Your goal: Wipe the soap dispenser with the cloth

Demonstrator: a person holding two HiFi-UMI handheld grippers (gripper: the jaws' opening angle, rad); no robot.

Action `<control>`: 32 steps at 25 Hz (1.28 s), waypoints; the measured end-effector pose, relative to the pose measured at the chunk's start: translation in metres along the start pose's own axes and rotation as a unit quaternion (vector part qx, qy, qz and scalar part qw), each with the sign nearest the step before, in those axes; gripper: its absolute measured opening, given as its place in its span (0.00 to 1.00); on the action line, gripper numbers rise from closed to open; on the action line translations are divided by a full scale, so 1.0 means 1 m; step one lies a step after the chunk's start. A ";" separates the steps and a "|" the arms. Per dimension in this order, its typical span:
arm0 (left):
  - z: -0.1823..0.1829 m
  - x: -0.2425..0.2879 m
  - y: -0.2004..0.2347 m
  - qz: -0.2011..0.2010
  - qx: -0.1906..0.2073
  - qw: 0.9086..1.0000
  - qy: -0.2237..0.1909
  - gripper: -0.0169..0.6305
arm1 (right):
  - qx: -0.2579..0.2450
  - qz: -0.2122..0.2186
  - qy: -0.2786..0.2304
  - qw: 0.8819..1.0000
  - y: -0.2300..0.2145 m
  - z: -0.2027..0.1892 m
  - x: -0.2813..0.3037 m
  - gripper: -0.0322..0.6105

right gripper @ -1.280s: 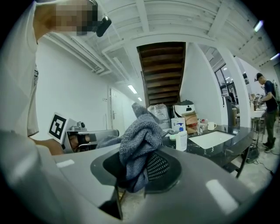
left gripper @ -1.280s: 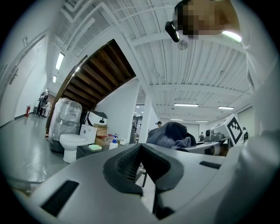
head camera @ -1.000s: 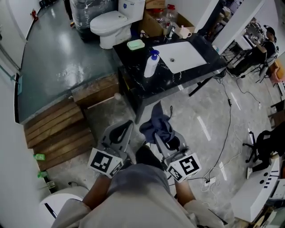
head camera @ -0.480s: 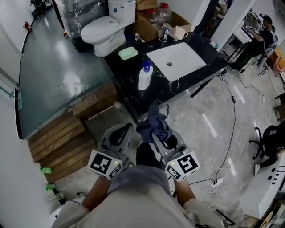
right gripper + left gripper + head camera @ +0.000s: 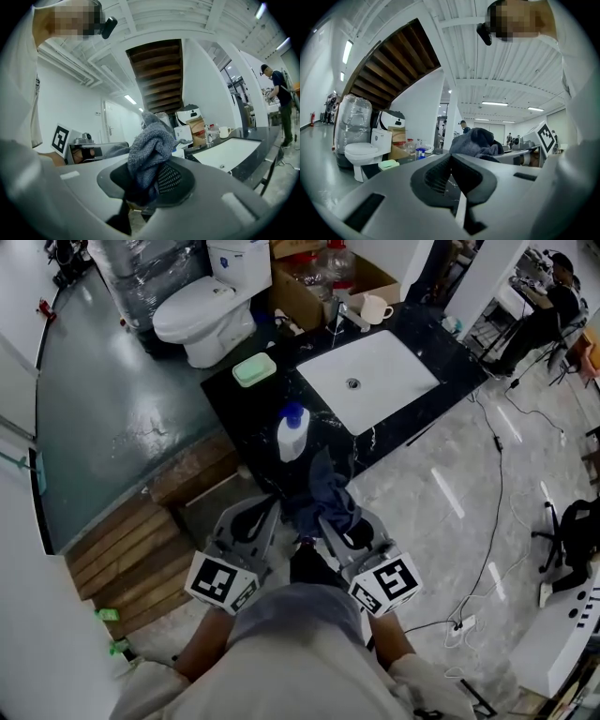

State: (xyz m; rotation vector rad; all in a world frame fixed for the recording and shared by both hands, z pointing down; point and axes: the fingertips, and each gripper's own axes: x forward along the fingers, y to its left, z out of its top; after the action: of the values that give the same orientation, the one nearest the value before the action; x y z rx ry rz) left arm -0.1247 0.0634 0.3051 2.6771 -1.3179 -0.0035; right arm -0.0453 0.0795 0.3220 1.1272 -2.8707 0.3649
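Jaws of our right gripper (image 5: 149,182) are clamped on the grey cloth (image 5: 151,147), which stands bunched above them. Those of the left gripper (image 5: 453,174) are pressed together with nothing between. We note the dispenser (image 5: 292,434), white with a blue pump, upright near the front edge of the black counter (image 5: 457,345), just beyond the cloth in the head view. A white sink (image 5: 389,385) lies to its right, a green dish (image 5: 254,369) behind it, a mug (image 5: 376,308) at the back. Beyond stands a toilet (image 5: 200,307). Wooden steps (image 5: 131,545) lie at left.
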 end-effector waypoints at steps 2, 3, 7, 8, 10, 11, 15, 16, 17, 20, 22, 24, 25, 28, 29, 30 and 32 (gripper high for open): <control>-0.001 0.018 0.010 0.005 0.002 1.000 0.005 0.04 | 0.001 0.004 0.000 1.000 -0.017 0.004 0.011 0.20; -0.002 0.027 0.015 0.007 0.004 1.000 0.008 0.04 | 0.002 0.006 -0.001 1.000 -0.027 0.007 0.017 0.20; 0.001 0.063 0.035 0.015 0.018 1.000 0.015 0.04 | 0.002 0.015 -0.007 1.000 -0.065 0.019 0.042 0.20; 0.004 0.070 0.039 0.017 0.024 0.999 0.014 0.04 | 0.002 0.019 -0.008 1.000 -0.072 0.022 0.048 0.20; 0.009 0.083 0.047 0.023 0.039 0.999 0.012 0.04 | 0.000 0.028 -0.011 1.000 -0.085 0.025 0.059 0.20; 0.011 0.088 0.050 0.026 0.049 0.998 0.012 0.04 | 0.000 0.032 -0.012 0.999 -0.090 0.026 0.063 0.20; 0.016 0.102 0.063 0.047 0.078 0.996 0.014 0.04 | 0.000 0.053 -0.017 0.998 -0.104 0.032 0.077 0.20; 0.018 0.104 0.067 0.054 0.080 0.995 0.012 0.04 | 0.000 0.056 -0.018 0.998 -0.107 0.033 0.080 0.20; 0.020 0.104 0.071 0.062 0.080 0.995 0.009 0.04 | 0.000 0.058 -0.020 0.998 -0.110 0.035 0.082 0.20; 0.020 0.103 0.082 0.083 0.077 0.994 0.008 0.04 | 0.004 0.060 -0.023 0.998 -0.119 0.038 0.082 0.20; 0.016 0.103 0.087 0.089 0.072 0.993 0.012 0.04 | 0.009 0.059 -0.022 0.998 -0.124 0.038 0.082 0.20; 0.012 0.104 0.091 0.093 0.064 0.993 0.015 0.13 | 0.014 0.059 -0.020 0.998 -0.128 0.036 0.082 0.20; 0.008 0.104 0.093 0.095 0.061 0.994 0.017 0.20 | 0.016 0.058 -0.018 0.998 -0.129 0.035 0.083 0.20; -0.006 0.109 0.095 0.088 0.054 0.994 0.035 0.22 | 0.021 0.055 -0.017 0.998 -0.131 0.032 0.084 0.20; -0.012 0.112 0.095 0.082 0.051 0.994 0.042 0.23 | 0.022 0.053 -0.016 0.998 -0.132 0.031 0.084 0.20; -0.018 0.116 0.095 0.075 0.047 0.995 0.048 0.24 | 0.023 0.052 -0.016 0.998 -0.134 0.030 0.085 0.20; -0.029 0.123 0.097 0.064 0.038 0.996 0.058 0.28 | 0.027 0.049 -0.013 0.998 -0.135 0.028 0.087 0.20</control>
State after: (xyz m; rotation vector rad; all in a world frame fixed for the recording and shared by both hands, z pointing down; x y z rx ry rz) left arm -0.1234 -0.0875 0.3554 2.6039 -1.4764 0.2167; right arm -0.0169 -0.0811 0.3324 1.0086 -2.9643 0.4366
